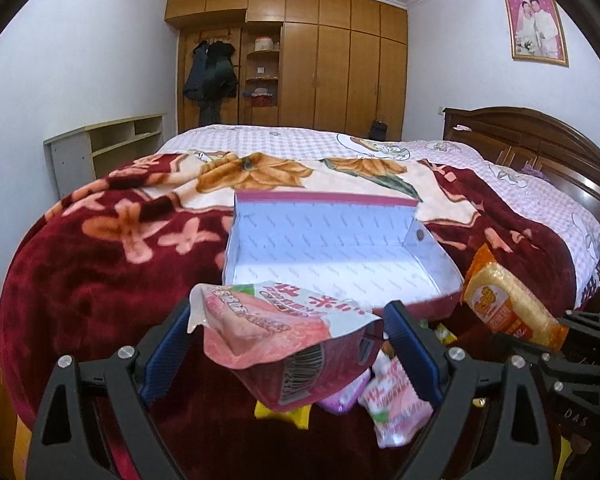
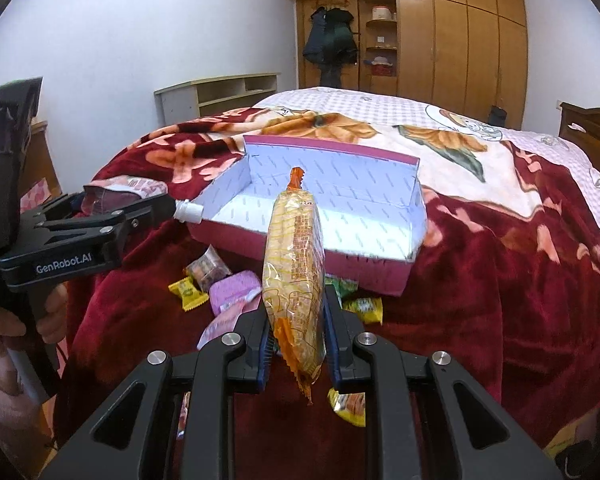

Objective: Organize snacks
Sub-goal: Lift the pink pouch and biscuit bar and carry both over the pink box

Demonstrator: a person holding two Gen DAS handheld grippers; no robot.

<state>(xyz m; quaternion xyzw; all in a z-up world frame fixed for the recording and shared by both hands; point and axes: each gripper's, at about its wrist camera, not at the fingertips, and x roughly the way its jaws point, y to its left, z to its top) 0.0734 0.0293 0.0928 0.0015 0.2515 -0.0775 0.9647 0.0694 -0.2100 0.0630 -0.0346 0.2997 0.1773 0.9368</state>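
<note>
My left gripper [image 1: 288, 340] has its fingers clamped on a pink spouted pouch [image 1: 284, 336], crumpled, lifted just short of the open box [image 1: 340, 248] at 12 o'clock. My right gripper [image 2: 296, 344] pinches a yellow-orange cracker pack [image 2: 294, 276] upright, the box beyond it on the bed [image 2: 480, 280].

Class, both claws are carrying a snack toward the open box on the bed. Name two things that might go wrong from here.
1. The left claw grips the pink spouted pouch with its spout toward the box; released near the low front edge, it may slide back out.
2. The right claw pinches only the lower end of the tall orange cracker pack, so it may tip and miss the box, landing among the loose candies.
</note>
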